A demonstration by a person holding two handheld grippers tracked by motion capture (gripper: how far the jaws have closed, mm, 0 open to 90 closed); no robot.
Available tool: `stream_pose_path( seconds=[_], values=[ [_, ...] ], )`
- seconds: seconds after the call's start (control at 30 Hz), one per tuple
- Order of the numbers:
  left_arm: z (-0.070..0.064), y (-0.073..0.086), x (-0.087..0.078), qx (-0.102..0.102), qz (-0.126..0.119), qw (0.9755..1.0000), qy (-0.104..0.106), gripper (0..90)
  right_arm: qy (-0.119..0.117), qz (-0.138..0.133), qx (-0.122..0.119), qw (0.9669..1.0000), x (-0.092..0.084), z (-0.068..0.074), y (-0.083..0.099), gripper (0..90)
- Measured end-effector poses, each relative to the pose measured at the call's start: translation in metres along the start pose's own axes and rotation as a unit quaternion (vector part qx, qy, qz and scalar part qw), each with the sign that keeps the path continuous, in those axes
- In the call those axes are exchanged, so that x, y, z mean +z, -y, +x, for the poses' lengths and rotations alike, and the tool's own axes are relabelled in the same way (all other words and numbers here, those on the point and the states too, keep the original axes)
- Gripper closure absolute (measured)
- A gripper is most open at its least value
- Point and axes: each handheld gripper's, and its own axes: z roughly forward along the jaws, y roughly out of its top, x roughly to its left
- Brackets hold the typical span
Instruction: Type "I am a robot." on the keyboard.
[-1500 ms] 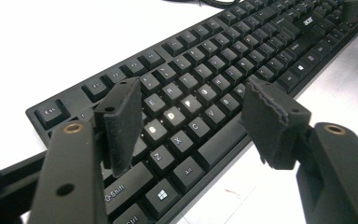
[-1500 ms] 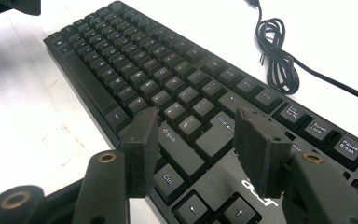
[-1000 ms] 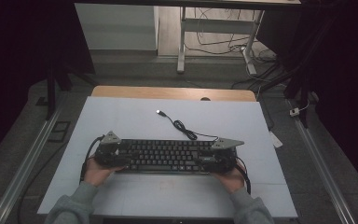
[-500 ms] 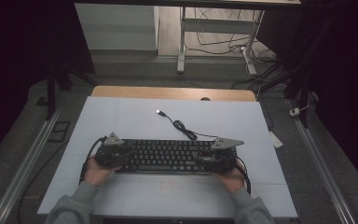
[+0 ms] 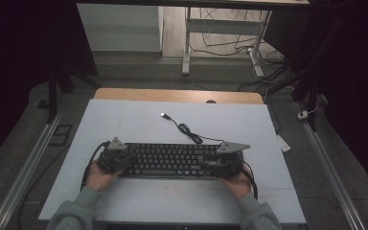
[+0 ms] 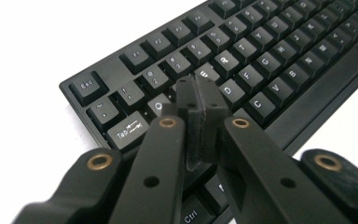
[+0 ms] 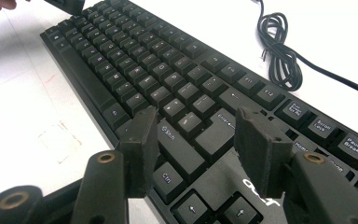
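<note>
A black keyboard [image 5: 172, 163] lies across the white tabletop, and its cable [image 5: 189, 132] runs back in a coil to a USB plug [image 5: 163, 115]. My left gripper [image 5: 123, 160] is over the keyboard's left end. In the left gripper view the keyboard [image 6: 270, 56] lies under my left gripper [image 6: 202, 93]; its jaws have just been closing, and the pads now meet above the Q and W keys with nothing between them. My right gripper [image 5: 215, 163] is over the right end. In the right gripper view my right gripper [image 7: 198, 119] stands open above the Shift and Enter keys of the keyboard [image 7: 135, 56], holding nothing.
The white board [image 5: 172, 201] covers a wooden table [image 5: 172, 95]. The coiled cable [image 7: 279, 51] lies just behind the keyboard's right half. Metal rails [image 5: 24, 172] run along both sides of the table. A desk frame and loose cables [image 5: 220, 43] are on the floor beyond.
The left gripper has edged slightly rightward over the keyboard's left end. The right gripper and the keyboard have stayed where they were.
</note>
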Motion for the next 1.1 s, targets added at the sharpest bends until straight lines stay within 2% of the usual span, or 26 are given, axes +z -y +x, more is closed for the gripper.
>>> stream_pose_path(
  seconds=[0.2,0.5,0.83,0.9,0.97,1.1],
  values=[
    [-0.001,0.001,0.005,0.005,0.010,0.9999,-0.006,89.0,0.000,0.001,0.000,1.0000,0.000,0.000,0.000,49.9],
    [-0.001,0.002,0.009,0.003,0.015,0.9998,-0.013,89.0,-0.003,0.000,-0.001,1.0000,0.001,0.000,0.000,49.8],
    [-0.006,0.002,0.013,0.015,0.021,0.9994,-0.024,89.2,-0.004,0.001,0.000,1.0000,0.002,0.000,0.000,49.7],
    [-0.008,0.001,0.010,0.024,0.015,0.9992,-0.028,89.1,-0.004,0.001,-0.002,1.0000,0.002,0.001,0.000,49.7],
    [-0.008,0.000,0.005,0.024,-0.003,0.9993,-0.027,89.1,-0.003,0.002,-0.003,1.0000,0.002,0.001,0.000,49.7],
    [-0.008,0.000,-0.006,0.014,-0.035,0.9991,-0.020,88.8,-0.004,0.000,-0.001,1.0000,0.002,0.000,0.000,49.7]
  ],
)
